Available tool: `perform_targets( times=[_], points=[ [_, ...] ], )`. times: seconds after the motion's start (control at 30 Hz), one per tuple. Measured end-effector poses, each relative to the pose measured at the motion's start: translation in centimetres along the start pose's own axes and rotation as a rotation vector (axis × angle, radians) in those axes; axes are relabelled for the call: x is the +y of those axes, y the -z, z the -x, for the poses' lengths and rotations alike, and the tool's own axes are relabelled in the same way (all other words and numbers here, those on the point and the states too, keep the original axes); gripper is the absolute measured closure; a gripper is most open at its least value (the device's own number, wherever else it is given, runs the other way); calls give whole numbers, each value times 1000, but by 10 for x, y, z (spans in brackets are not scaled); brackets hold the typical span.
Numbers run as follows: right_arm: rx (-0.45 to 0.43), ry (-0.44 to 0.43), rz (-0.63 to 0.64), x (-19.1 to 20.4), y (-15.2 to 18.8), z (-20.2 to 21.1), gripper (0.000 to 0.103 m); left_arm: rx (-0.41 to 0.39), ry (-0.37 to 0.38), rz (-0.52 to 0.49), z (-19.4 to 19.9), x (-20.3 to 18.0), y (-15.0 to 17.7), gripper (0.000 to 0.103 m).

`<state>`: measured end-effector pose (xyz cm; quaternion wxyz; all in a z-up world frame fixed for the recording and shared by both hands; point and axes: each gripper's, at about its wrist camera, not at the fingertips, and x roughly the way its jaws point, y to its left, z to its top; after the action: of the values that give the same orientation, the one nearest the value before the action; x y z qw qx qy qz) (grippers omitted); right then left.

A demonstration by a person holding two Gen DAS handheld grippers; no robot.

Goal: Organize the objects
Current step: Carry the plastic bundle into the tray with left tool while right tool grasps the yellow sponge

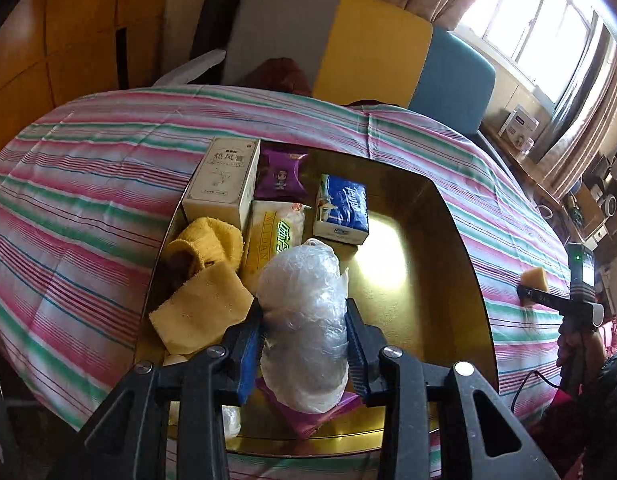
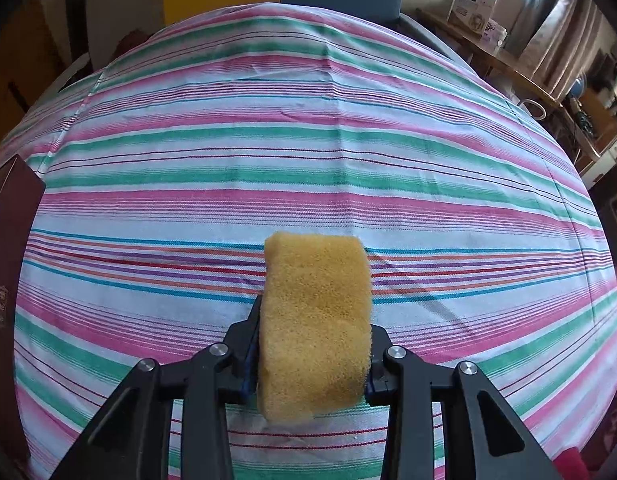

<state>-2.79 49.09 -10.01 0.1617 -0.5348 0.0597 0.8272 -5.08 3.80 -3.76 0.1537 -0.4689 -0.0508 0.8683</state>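
My left gripper is shut on a clear plastic bag bundle and holds it over the gold tray. In the tray lie a white box, a purple packet, a blue tissue pack, a yellow-green packet, yellow cloths and a pink packet under the bag. My right gripper is shut on a yellow sponge above the striped cloth. That sponge also shows at the right of the left wrist view.
The striped cloth covers the whole table. Grey, yellow and blue chair backs stand behind it. A shelf with boxes and a window are at the right. A dark red box edge shows at the left of the right wrist view.
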Motion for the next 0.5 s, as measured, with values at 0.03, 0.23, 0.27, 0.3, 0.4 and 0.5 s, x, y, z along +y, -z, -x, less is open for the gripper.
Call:
perform_targets(
  times=[0.03, 0.23, 0.27, 0.3, 0.4, 0.5],
  points=[
    [0, 3, 4, 0, 0, 1, 65, 7, 15, -3, -4, -3, -2, 66],
    [-2, 8, 12, 0, 1, 1, 65, 50, 123, -70, -39, -56, -33, 66],
    [-3, 9, 14, 0, 1, 0, 65, 58, 138, -78, -47, -66, -40, 66],
    [-3, 10, 16, 0, 1, 0, 65, 71, 144, -91, -56, -75, -46, 66],
    [-2, 8, 14, 0, 1, 0, 65, 90, 140, -131, -83, -99, -63, 66],
    [0, 6, 12, 0, 0, -1, 65, 135, 133, -139, -111, -112, -75, 66]
  ],
)
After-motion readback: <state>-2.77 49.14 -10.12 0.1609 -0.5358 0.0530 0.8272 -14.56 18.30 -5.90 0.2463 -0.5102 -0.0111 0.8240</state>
